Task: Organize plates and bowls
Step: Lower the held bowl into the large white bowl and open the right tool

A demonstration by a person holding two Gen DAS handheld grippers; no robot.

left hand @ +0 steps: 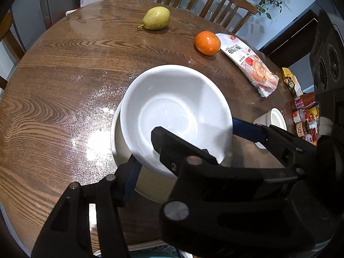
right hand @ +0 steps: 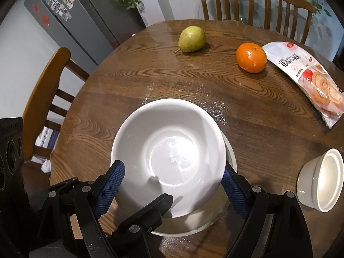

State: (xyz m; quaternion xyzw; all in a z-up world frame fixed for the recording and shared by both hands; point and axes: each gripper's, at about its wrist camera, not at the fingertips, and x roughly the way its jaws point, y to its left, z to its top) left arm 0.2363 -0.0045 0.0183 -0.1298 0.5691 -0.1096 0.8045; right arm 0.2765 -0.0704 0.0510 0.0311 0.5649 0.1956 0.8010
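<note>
**Left wrist first, right wrist after: a slick load and a short count**

Left wrist view: the white bowl sits off-centre on a cream plate, near the front edge of the round table. The left gripper straddles the bowl's near wall, with one black finger inside and a blue pad against the outside. Whether they actually pinch the wall cannot be told.

The bowl looks glazed, rigid and fairly deep. I judge it slippery, moderately heavy, and likely to chip if knocked against the plate. The rim wall is the natural hold, with one pad inside and one outside, and it should be kept level.

Counted here are one pear, one orange, one snack packet and one small bowl. A cluster of jars at the right edge is too crowded to count.

Right wrist view: the right gripper has its jaws spread wide, with a blue pad standing at each flank of the white bowl just under the rim. They look close enough to touch, but whether they squeeze cannot be told. The plate's rim shows to the right of the bowl and in front of it, so the bowl overhangs toward the far left.

The task's things number two bowls and one plate. The small bowl stands apart at the right and is probably light enough for a one-sided rim pinch. Three chairs ring the table and one fridge stands behind.
</note>
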